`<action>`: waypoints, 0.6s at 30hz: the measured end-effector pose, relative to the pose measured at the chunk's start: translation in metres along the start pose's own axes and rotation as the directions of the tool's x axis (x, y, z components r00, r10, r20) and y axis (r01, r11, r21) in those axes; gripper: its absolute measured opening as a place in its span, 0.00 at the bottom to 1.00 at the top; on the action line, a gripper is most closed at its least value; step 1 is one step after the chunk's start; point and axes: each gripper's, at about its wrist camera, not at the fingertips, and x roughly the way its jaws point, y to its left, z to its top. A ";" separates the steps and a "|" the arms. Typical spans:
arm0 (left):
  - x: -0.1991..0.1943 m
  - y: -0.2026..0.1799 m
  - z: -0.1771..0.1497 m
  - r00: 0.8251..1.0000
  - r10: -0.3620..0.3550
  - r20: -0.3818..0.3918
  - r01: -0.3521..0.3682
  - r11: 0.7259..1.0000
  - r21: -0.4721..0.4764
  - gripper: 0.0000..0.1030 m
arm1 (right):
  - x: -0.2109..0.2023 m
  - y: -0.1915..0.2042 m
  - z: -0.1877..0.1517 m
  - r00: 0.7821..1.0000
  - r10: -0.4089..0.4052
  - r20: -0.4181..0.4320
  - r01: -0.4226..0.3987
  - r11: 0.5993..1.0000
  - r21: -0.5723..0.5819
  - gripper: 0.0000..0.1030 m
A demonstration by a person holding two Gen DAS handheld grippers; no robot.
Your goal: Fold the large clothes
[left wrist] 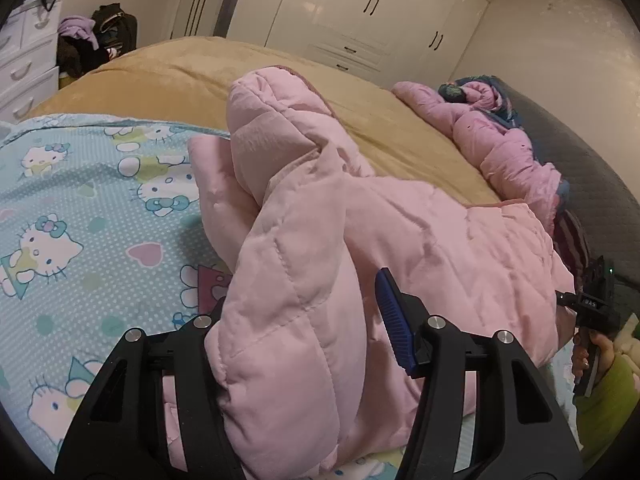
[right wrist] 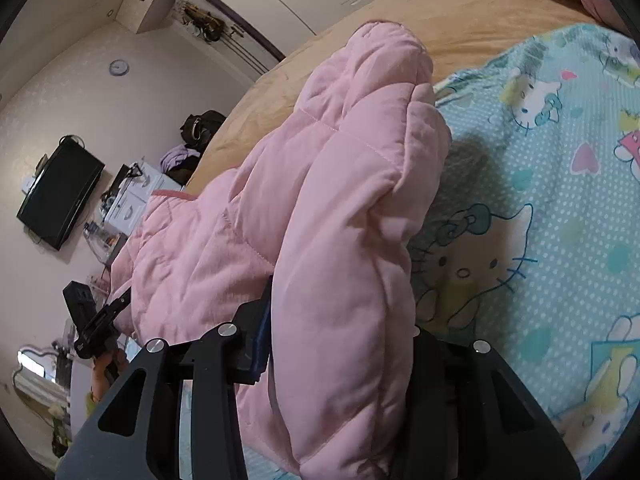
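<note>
A pale pink quilted jacket [left wrist: 400, 220] lies bunched across the bed, one end raised. In the left wrist view my left gripper [left wrist: 304, 312] is shut on a thick fold of it. The blue pad [left wrist: 394, 320] of one finger shows; the other finger is hidden by the cloth. At the far right a hand in a green sleeve holds my right gripper [left wrist: 568, 300] at the jacket's other edge. In the right wrist view the jacket [right wrist: 260, 200] fills my right gripper [right wrist: 340, 320], which is shut on a padded fold. My left gripper [right wrist: 120, 300] shows at the left edge.
The bed carries a blue cartoon-cat sheet [left wrist: 80, 208] over a tan blanket [left wrist: 180, 72]. A second pink quilted garment [left wrist: 500, 140] lies along the dark padded headboard [left wrist: 580, 168]. White wardrobes [left wrist: 360, 8] and drawers [left wrist: 24, 60] stand beyond the bed. A television [right wrist: 60, 200] hangs on the wall.
</note>
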 end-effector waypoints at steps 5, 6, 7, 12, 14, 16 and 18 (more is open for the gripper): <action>-0.018 -0.006 -0.009 1.000 -0.008 0.019 0.008 1.000 0.014 0.47 | -0.010 0.017 -0.006 1.000 0.009 -0.006 -0.010 1.000 -0.024 0.37; -0.020 -0.007 -0.011 1.000 -0.006 0.019 0.006 1.000 0.017 0.47 | -0.011 0.015 -0.002 1.000 0.013 -0.008 -0.013 1.000 -0.028 0.37; -0.023 -0.007 -0.012 1.000 -0.005 0.018 0.005 1.000 0.014 0.47 | -0.013 0.018 -0.003 1.000 0.017 -0.013 -0.018 0.999 -0.034 0.37; -0.037 -0.009 -0.019 0.999 -0.009 0.030 0.009 1.000 0.007 0.47 | -0.023 0.026 -0.013 0.999 0.029 -0.027 -0.031 0.998 -0.058 0.37; -0.043 -0.010 -0.023 0.999 -0.010 0.038 0.010 1.000 0.008 0.47 | -0.025 0.026 -0.017 0.999 0.031 -0.031 -0.033 0.997 -0.063 0.37; -0.048 -0.009 -0.026 0.999 -0.009 0.040 0.009 1.000 0.006 0.47 | -0.028 0.026 -0.022 0.999 0.035 -0.036 -0.037 0.997 -0.063 0.37; -0.052 -0.009 -0.030 0.999 -0.006 0.039 0.006 1.000 0.005 0.47 | -0.031 0.023 -0.027 0.998 0.040 -0.039 -0.042 0.998 -0.052 0.37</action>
